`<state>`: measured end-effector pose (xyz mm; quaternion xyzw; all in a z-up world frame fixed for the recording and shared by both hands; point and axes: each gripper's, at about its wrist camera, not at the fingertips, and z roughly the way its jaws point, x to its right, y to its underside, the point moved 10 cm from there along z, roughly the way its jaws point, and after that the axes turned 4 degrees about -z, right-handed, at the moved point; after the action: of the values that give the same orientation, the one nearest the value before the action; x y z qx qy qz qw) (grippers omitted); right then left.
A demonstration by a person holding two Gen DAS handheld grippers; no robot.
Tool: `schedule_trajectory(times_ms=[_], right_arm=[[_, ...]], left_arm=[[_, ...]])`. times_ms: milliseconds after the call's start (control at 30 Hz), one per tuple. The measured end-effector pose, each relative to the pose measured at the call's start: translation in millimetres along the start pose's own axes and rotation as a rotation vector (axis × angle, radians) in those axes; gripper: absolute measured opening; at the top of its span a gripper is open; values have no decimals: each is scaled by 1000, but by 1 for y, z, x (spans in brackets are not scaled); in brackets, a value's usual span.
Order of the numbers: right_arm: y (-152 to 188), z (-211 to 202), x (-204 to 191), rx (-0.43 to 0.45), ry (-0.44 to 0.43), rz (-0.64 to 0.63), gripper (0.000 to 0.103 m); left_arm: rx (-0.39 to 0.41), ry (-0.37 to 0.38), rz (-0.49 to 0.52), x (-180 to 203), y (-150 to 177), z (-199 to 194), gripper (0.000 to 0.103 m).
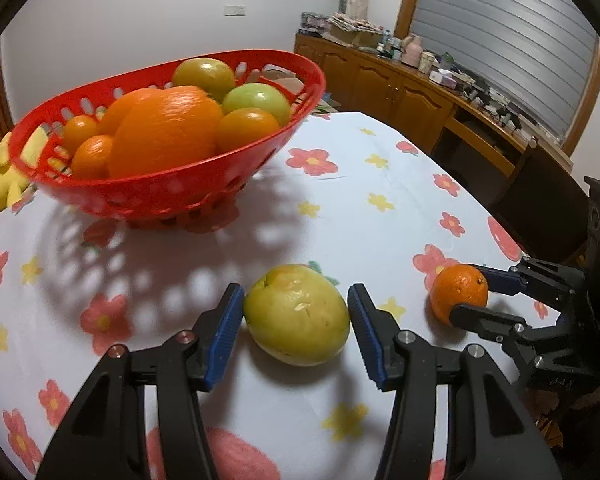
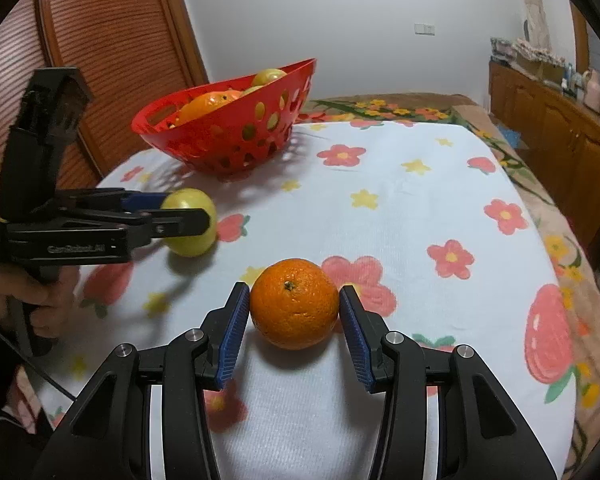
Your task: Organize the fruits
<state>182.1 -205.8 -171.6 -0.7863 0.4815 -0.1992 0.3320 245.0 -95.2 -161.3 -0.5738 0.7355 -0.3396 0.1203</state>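
The left tool (image 1: 296, 320) is spread around a yellow-green apple (image 1: 296, 315) that sits on the counter (image 1: 380, 208). Its blue pads stand on either side of the fruit: the left one looks to be at the skin or just off it, the right one shows a thin gap, so no squeeze is evident. In the right wrist view the same tool (image 2: 188, 210) reaches in from the left, with the apple (image 2: 190, 222) between its fingers.

The right tool (image 2: 294, 310) is likewise spread around an orange mandarin (image 2: 295, 303) resting on the counter (image 2: 400, 208), stem end up and facing the camera. Both pads sit just beside the peel; whether they touch it cannot be told. From the left tool, this right tool (image 1: 470, 292) is off to the right, with the mandarin (image 1: 459, 293) between its fingertips.

Ahead and to the left of both tools stands a red perforated basket (image 1: 172, 196) on the flowered cloth, holding oranges, smaller mandarins and green apples. The basket (image 2: 228, 140) is well apart from both loose fruits. A yellow soft toy (image 1: 4, 176) lies beside it on its far left. Further right of the tools, a wooden sideboard (image 1: 400, 92) runs along the wall.
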Motion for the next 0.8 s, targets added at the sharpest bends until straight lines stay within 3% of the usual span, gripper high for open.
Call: schedule_trajectory(times_ms=[233,800], right_arm=[[0,1,0,-2,1,2,46],[-19,-3,-10,14,-13,-43,46]], left_arm=[[39,5,-28,-11,1,-20,52],[179,-18,-17,-18,-40,-78,52]])
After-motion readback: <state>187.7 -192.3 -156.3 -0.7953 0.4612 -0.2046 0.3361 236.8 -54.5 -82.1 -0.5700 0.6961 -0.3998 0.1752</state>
